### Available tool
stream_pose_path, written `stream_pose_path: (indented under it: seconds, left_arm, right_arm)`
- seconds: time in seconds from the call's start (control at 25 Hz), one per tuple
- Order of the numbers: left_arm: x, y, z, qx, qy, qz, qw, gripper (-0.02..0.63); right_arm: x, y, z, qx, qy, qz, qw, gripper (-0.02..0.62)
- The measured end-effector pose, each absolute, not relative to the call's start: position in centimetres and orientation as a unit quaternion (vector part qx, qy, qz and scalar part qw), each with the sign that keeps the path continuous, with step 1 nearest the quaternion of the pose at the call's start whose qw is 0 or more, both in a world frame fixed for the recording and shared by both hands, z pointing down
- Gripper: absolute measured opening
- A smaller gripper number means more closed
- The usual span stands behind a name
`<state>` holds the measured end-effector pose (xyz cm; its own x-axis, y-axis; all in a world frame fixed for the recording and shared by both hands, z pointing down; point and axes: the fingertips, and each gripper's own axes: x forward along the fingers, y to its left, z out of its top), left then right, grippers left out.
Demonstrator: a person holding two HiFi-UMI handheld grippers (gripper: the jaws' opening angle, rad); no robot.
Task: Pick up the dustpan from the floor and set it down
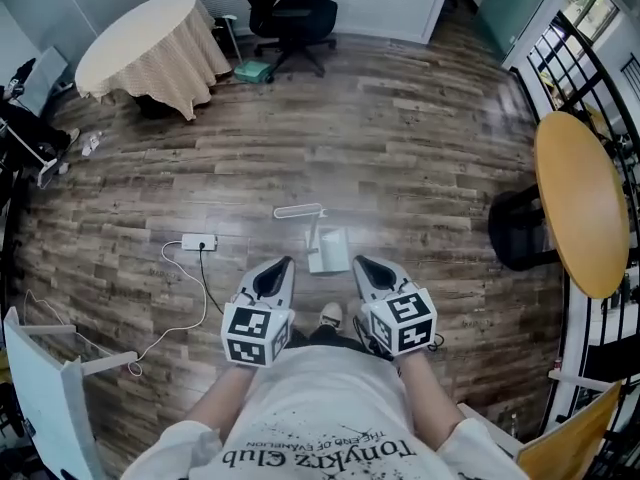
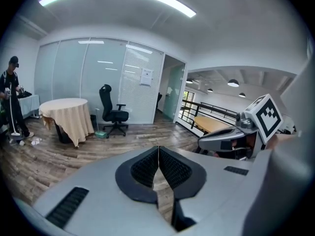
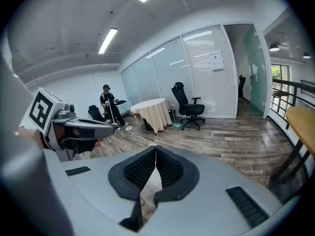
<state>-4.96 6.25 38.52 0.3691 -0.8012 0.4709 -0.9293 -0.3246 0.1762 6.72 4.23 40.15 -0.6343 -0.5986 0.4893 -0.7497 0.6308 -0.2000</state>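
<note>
My left gripper (image 2: 158, 150) has its jaws pressed together, the ribbed black pads meeting along one seam with nothing between them. My right gripper (image 3: 155, 149) reads the same: jaws together and empty. In the head view I hold the two side by side in front of my body, tips angled down towards the floor (image 1: 420, 148) and slightly in towards each other.

The dustpan (image 1: 328, 250) is white and sits on the wood-plank floor just ahead of the two tips, in line with the gap between them and touching neither. Its long handle ends in a pale bar on the side away from me.

To the left of the dustpan, a white power strip (image 1: 198, 242) lies on the floor, with a thin white cable (image 1: 172, 313) looping back towards the lower left. Towards the far left corner of the floor stands a cloth-covered round table (image 1: 150, 46), with a black office chair (image 1: 290, 13) beside it along the far edge. At the right edge there is a wooden round table (image 1: 580, 203) next to a black railing (image 1: 560, 63). In the left gripper view a person (image 2: 10, 100) stands at the far left, beyond the cloth-covered table
</note>
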Motion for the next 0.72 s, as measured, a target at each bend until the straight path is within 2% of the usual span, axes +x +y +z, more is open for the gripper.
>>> stream_pose_path:
  seconds: [0.72]
  left_arm:
    - [-6.2,1.6,38.2,0.820,-0.508,0.147,0.219,0.025]
  right_arm:
    - [5.1,0.0,40.5,0.396,-0.870,0.224,0.189,0.026]
